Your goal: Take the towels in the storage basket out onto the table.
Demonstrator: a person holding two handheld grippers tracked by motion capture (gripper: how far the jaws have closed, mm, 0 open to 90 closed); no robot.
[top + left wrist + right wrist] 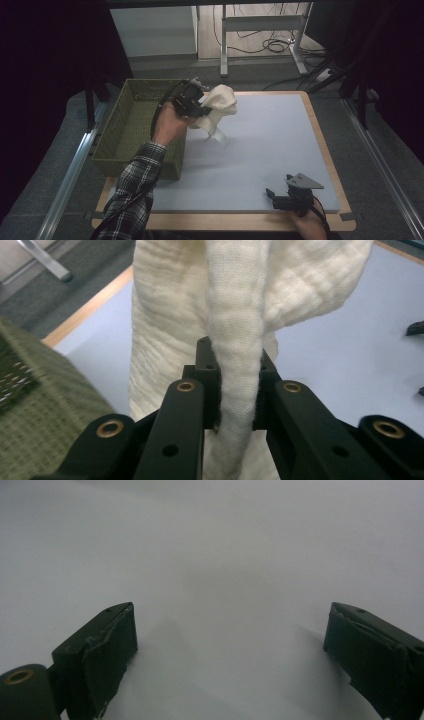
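Cloth [218, 107], cream and crumpled, hangs above the far left part of the mat [270, 150], just right of the green basket [131, 125]. We pinch a fold of it tightly in our left gripper [235, 390]. Our right gripper [230, 655] rests at the near right of the mat with jaws wide apart, holding nothing.

The high view looks forward and down from the person's side onto the whole pale blue mat [270, 145], taking in the green basket [135, 125] left of the mat. The left gripper view sits very near the cream cloth [235, 315], sharing the mat and basket behind the cloth. The right gripper view faces bare mat closely.
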